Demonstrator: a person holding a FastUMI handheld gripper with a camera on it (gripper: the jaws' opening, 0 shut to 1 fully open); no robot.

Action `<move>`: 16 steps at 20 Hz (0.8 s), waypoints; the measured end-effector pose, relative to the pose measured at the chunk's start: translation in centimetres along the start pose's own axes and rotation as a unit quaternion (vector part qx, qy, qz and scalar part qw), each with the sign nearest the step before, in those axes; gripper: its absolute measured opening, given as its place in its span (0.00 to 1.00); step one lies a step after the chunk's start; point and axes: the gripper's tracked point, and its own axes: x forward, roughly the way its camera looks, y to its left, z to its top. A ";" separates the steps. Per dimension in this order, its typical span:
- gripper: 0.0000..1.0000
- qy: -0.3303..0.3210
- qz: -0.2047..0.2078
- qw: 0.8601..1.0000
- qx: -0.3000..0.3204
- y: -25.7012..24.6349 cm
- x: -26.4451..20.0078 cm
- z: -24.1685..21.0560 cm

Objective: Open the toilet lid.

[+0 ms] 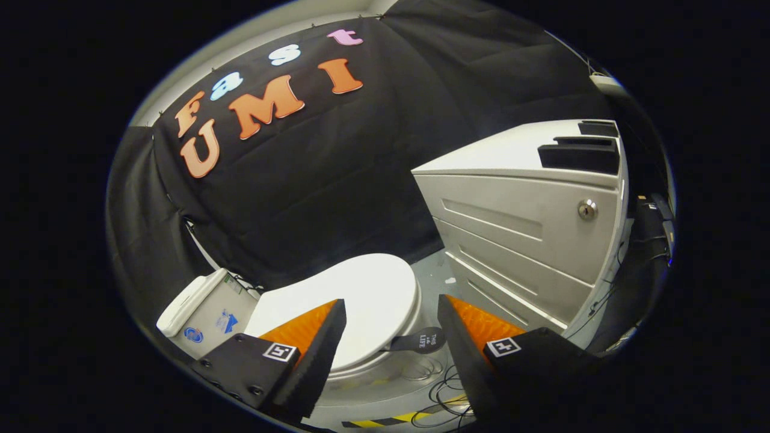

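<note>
Overhead, tongs (391,325) spread wide, gripping nothing, closed toilet lid (373,294) and its black pull tab (419,341) between fingers.

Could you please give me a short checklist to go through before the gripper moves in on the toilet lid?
1. Lid position: the toilet lid lies flat and closed. Ok, still to be opened.
2. Gripper open: fingers spread, nothing between them. Ok.
3. Pull tab: a dark tab sticks out from the lid's front edge, between the fingers and just ahead. Ok as a grasp point.
4. Contact: neither finger touches lid or tab. Not ok yet; close in first.
5. Space behind: the tank stands behind the lid; whether the lid can rest against it, cannot tell.
6. Cabinet beside the toilet: apart from the lid. Ok.
</note>
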 end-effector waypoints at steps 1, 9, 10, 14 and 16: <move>0.99 0.009 -0.020 1.000 0.010 -1.1 0.4 -0.4; 0.97 0.064 -0.069 0.988 0.120 -4.4 3.4 -5.2; 0.97 0.069 -0.061 0.986 0.137 -4.0 3.8 -5.7; 0.97 0.115 -0.031 0.976 0.181 -2.8 2.9 -7.2; 0.96 0.130 -0.013 0.972 0.197 -2.1 2.6 -7.4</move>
